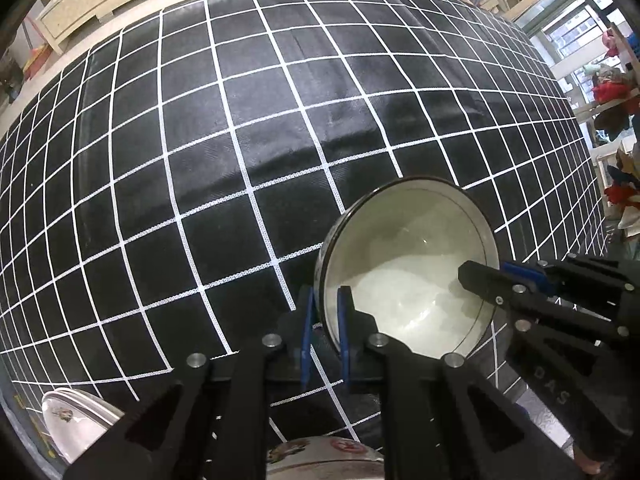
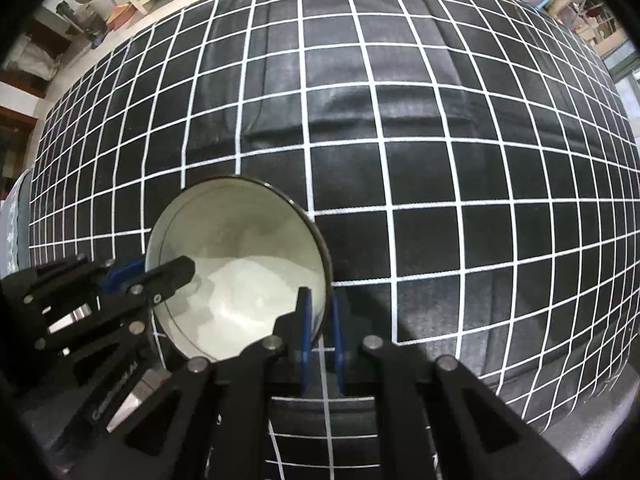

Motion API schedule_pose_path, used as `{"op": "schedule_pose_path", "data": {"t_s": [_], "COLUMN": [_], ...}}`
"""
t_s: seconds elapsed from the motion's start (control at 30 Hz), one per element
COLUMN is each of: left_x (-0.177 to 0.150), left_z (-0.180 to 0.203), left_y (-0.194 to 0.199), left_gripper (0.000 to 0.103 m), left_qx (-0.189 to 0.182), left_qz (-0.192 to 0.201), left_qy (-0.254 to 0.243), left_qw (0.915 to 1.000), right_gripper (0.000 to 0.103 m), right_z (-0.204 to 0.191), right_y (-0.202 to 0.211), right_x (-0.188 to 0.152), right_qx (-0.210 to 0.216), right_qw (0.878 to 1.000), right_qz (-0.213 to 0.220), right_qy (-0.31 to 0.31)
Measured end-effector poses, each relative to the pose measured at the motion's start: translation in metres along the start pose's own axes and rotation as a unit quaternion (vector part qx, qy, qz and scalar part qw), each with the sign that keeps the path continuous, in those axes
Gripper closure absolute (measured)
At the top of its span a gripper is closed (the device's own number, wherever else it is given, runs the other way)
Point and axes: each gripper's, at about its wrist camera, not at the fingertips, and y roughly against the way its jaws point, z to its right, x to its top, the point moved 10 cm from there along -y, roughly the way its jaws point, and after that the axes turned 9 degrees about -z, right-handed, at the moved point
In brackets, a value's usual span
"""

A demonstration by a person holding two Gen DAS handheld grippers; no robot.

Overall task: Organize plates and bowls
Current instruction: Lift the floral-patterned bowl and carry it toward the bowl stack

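A white bowl with a dark rim (image 1: 412, 264) is held above the black grid-patterned table by both grippers. My left gripper (image 1: 325, 320) is shut on the bowl's left rim, one blue pad inside and one outside. My right gripper (image 2: 320, 320) is shut on the bowl's right rim (image 2: 324, 272) the same way. The bowl (image 2: 240, 264) is empty. Each gripper shows in the other's view: the right one (image 1: 500, 280) reaches over the far rim, and the left one (image 2: 160, 276) does likewise.
The black cloth with white grid lines (image 1: 240, 120) covers the table. A white plate with a small picture (image 1: 76, 420) lies at the lower left edge, and another decorated dish (image 1: 320, 456) shows under the left gripper. Furniture and shelves stand beyond the table.
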Motion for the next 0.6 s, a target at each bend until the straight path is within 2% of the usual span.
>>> {"op": "schedule_pose_path", "data": {"t_s": [0.07, 0.13, 0.27, 0.37, 0.6], "left_x": [-0.004, 0.010, 0.010, -0.008, -0.048], "left_z": [-0.005, -0.001, -0.001, -0.013, -0.021], "left_y": [-0.003, 0.000, 0.004, 0.015, 0.057], "left_gripper": [0.093, 0.093, 0.094, 0.094, 0.094], "left_qx": [0.007, 0.008, 0.005, 0.013, -0.001], "left_qz": [0.001, 0.003, 0.000, 0.001, 0.022], "left_qy": [-0.003, -0.002, 0.010, 0.015, 0.023], "left_qw": [1.0000, 1.0000, 0.9999, 0.9998, 0.9995], "right_gripper": [0.090, 0.091, 0.091, 0.091, 0.091], "right_z": [-0.005, 0.003, 0.009, 0.008, -0.022], "right_y": [-0.002, -0.004, -0.007, -0.007, 0.024], "right_x": [-0.001, 0.005, 0.007, -0.010, -0.032], "right_qx": [-0.004, -0.003, 0.001, 0.007, 0.005], "right_qw": [1.000, 1.000, 0.999, 0.999, 0.999], "right_qz": [-0.001, 0.000, -0.003, -0.009, 0.011], "right_qy": [-0.006, -0.014, -0.032, -0.037, -0.039]}}
